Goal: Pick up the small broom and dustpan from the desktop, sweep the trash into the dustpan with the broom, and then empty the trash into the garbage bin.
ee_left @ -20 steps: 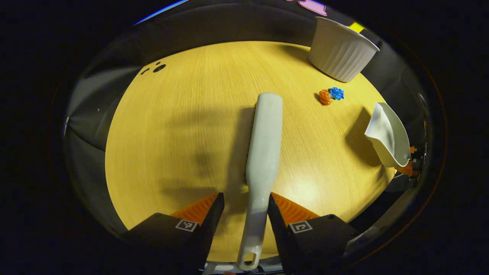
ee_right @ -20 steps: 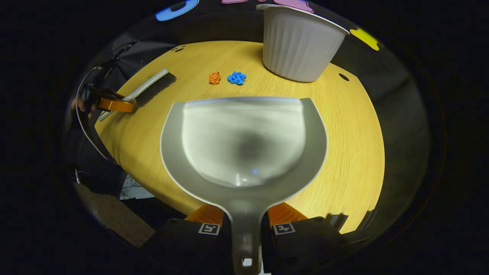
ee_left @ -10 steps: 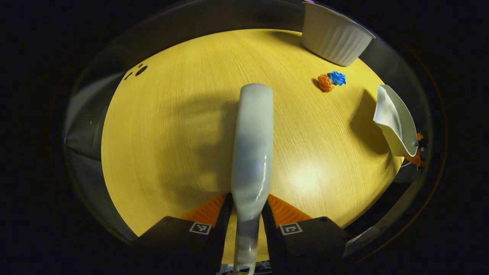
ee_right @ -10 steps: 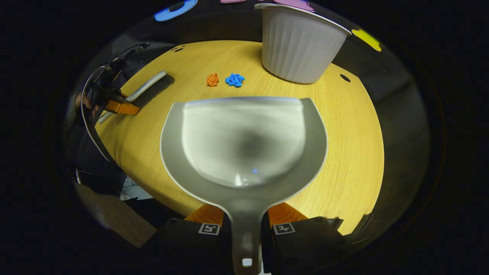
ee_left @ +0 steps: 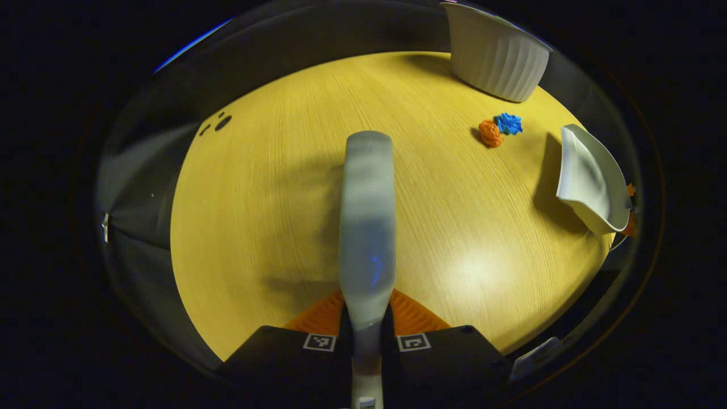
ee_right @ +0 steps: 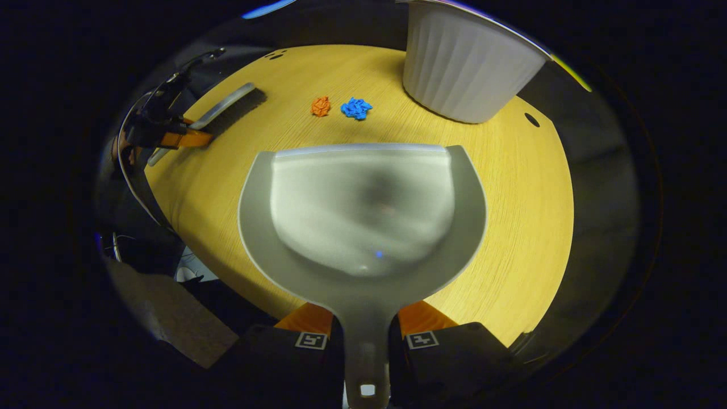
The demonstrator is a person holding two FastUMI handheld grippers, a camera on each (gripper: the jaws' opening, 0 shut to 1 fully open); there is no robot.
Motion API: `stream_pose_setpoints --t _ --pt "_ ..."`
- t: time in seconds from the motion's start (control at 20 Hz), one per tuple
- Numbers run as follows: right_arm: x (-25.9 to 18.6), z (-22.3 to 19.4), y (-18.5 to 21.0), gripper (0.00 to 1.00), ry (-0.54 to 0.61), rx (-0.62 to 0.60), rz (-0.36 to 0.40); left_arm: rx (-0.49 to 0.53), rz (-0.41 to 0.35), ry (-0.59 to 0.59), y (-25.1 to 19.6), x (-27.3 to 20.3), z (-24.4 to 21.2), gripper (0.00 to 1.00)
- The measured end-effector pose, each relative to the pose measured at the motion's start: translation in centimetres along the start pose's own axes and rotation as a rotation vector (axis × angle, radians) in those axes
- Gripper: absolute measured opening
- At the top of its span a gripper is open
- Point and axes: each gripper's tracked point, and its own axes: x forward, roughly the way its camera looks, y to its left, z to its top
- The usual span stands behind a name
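Note:
My left gripper (ee_left: 366,324) is shut on the handle of the small grey broom (ee_left: 366,227), which points forward over the yellow wooden table (ee_left: 272,216). My right gripper (ee_right: 365,329) is shut on the handle of the grey dustpan (ee_right: 363,210), whose mouth faces away from me, held above the table. An orange paper ball (ee_right: 321,105) and a blue paper ball (ee_right: 356,108) lie side by side on the table (ee_right: 522,216) beyond the dustpan's lip. In the left gripper view the same orange ball (ee_left: 489,133) and blue ball (ee_left: 508,122) lie at the far right, near the dustpan (ee_left: 590,179).
A white ribbed garbage bin (ee_right: 466,68) stands at the table's far side, right of the paper balls; in the left gripper view this bin (ee_left: 494,57) is at the top right. The broom (ee_right: 227,108) and the other gripper (ee_right: 170,136) show at the far left.
The left gripper has closed fully on the broom handle and lifted it, the broom now pointing straight ahead. The right gripper with the dustpan has shifted slightly nearer the bin.

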Motion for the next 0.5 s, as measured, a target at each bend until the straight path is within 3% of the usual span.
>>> stream_pose_setpoints --t 0.05,0.1,0.3,0.5 --pt "0.0 0.0 0.0 0.35 0.018 -0.021 0.003 0.003 -0.011 -0.007 -0.8 -0.1 0.9 0.29" --pt "0.0 0.1 -0.1 0.39 0.035 -0.042 0.006 0.014 -0.01 -0.02 -1.0 -0.2 1.9 0.25" --pt "0.3 0.6 -0.4 0.35 0.08 -0.083 0.015 0.064 -0.004 -0.079 -2.9 -0.3 7.1 0.22" --pt "0.6 0.8 -0.8 0.35 0.106 -0.104 0.018 0.151 -0.028 -0.083 -5.2 1.1 11.0 0.26"
